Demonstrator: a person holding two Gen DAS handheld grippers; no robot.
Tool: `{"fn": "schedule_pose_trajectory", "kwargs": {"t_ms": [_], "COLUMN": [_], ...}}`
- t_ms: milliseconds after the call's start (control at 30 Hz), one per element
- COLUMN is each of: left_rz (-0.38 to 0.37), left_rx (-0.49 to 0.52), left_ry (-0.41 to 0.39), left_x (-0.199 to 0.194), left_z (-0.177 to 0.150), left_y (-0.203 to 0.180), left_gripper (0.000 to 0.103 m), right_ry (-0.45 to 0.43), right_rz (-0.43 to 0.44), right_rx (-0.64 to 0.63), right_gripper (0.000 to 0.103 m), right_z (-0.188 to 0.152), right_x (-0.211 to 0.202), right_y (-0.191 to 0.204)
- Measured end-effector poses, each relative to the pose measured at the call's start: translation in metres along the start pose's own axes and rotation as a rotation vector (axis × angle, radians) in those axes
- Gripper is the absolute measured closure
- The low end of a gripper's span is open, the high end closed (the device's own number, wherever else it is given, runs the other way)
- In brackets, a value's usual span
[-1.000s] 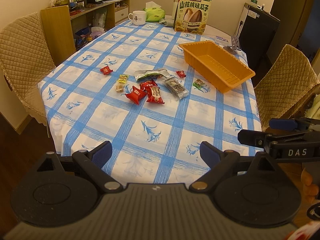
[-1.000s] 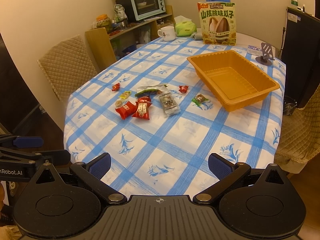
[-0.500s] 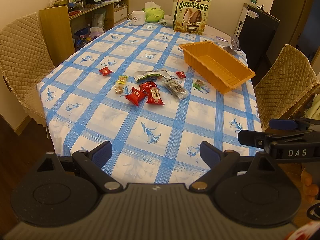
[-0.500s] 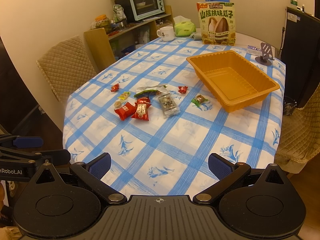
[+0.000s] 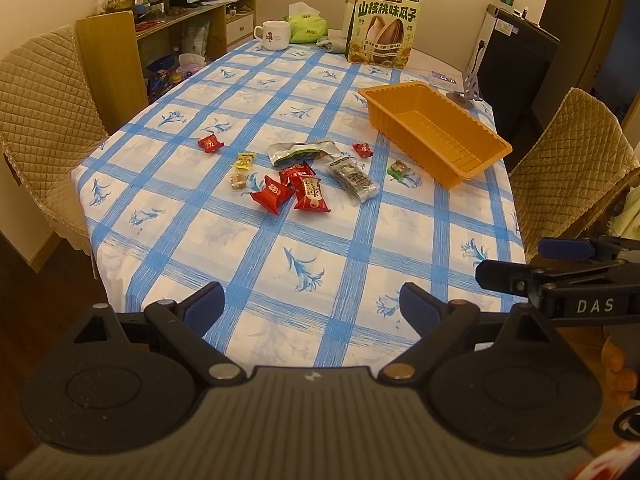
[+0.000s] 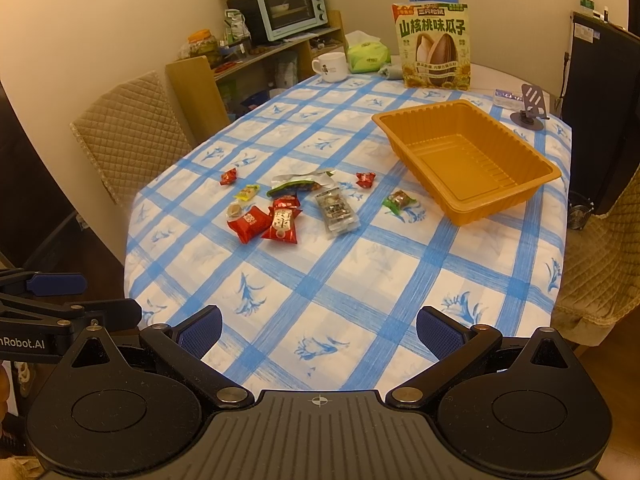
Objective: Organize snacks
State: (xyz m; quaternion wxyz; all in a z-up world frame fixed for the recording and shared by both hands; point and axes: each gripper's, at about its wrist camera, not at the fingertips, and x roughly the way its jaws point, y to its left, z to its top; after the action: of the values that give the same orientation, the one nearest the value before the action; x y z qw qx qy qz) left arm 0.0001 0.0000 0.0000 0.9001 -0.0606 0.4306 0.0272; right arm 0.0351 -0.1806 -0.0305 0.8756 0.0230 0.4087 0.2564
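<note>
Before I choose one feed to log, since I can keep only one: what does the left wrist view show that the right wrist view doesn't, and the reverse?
Only the left wrist view shows the right hand-held gripper from the side, and a drawer unit under the shelf.

Only the right wrist view shows the left hand-held gripper at its left edge, the orange tray's floor fully, and a small fan on the ground.

Both show the scattered snacks, the empty orange tray, the white mug, the sunflower seed bag and the toaster oven.
</note>
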Motion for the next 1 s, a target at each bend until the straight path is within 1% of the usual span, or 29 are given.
{"fn": "schedule_pose_trajectory", "kwargs": {"t_ms": [300,433,667,733,867,900,1000], "left_rz": [0.001,0.000,0.000,0.000,0.004,0.005,0.006], "left_rx": [0.000,0.000,0.002,0.004,0.009,0.013,0.016], "left_ry": [0.001,0.001,0.007,0.008,0.011,0.013,0.015], "left_x": [0.000,0.000,0.006,0.013,0.019,0.026,0.029], "left_z": [0.000,0.000,0.005,0.004,0.005,0.012,0.014], "left_y": [0.000,0.000,-0.003,0.006,0.013,0.019,0.027], "left_gripper": [0.009,0.009,0.009,0.009,0.009,0.009,0.009], "right_ry": [0.001,0.002,0.003,0.001,-0.006,-0.007,-0.011], "right_rz": [0.000,-0.003,-0.011,-0.014,-0.019,-0.020,-0.020], "right_rx": [0.002,0.005,0.017,0.024,0.043,0.048,0.070], "right_gripper": [0.000,0.000,0.000,0.000,0.000,0.000,0.000], "right_z": [-0.003,0.004,-0.001,-0.001,0.000,0.000,-0.001], "right_x": [0.005,0.006,0.010,0.012,0.017,0.018,0.022], "right_y": [0.003,0.002,-0.003,-0.004,-0.003,-0.004,-0.007]}}
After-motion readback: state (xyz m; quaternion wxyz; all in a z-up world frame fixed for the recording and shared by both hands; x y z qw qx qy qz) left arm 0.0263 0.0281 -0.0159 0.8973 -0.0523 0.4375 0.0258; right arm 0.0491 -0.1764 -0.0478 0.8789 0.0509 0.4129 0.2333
